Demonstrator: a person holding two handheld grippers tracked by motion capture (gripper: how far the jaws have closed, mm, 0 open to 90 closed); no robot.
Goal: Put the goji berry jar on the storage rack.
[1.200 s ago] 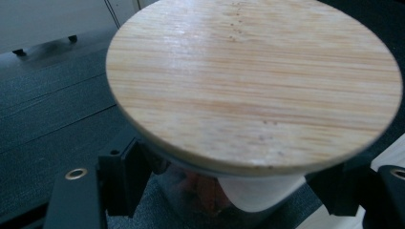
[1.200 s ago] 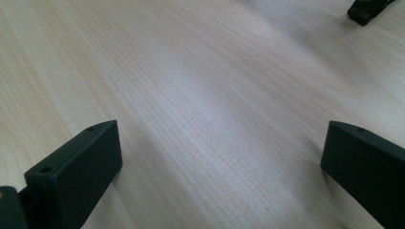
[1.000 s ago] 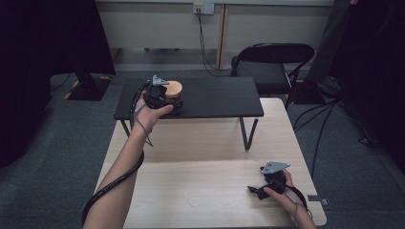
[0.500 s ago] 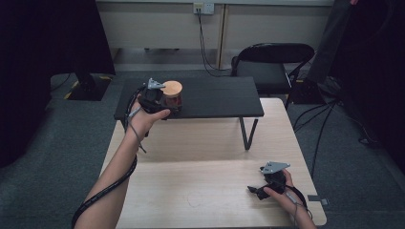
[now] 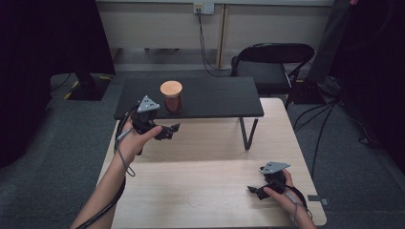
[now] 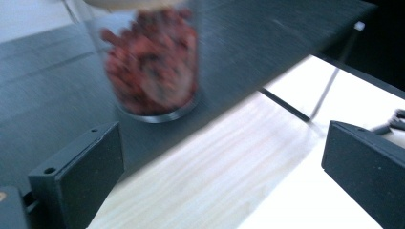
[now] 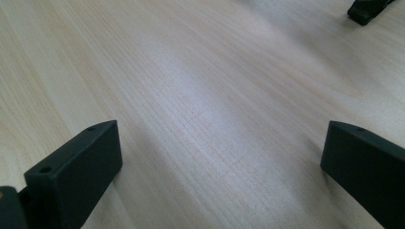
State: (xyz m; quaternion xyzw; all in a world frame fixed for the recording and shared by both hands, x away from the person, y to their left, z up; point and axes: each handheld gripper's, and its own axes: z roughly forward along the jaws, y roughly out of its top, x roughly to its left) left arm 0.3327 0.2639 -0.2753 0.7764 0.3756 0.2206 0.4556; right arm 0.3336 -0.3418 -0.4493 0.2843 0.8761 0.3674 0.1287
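Glass jar (image 5: 171,97) w/ wooden lid, reddish contents, stands upright on the black shelf (image 5: 215,98) at the far side of the wood table (image 5: 205,167), near the shelf's left end. Left gripper (image 5: 168,131) hangs just near of it — jaws wide apart, nothing between, apart from the jar. Right gripper (image 5: 255,190) sits low over the table's near-right corner — jaws wide too, holding nothing.

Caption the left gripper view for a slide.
Open left gripper facing a glass jar of red contents on the black shelf.
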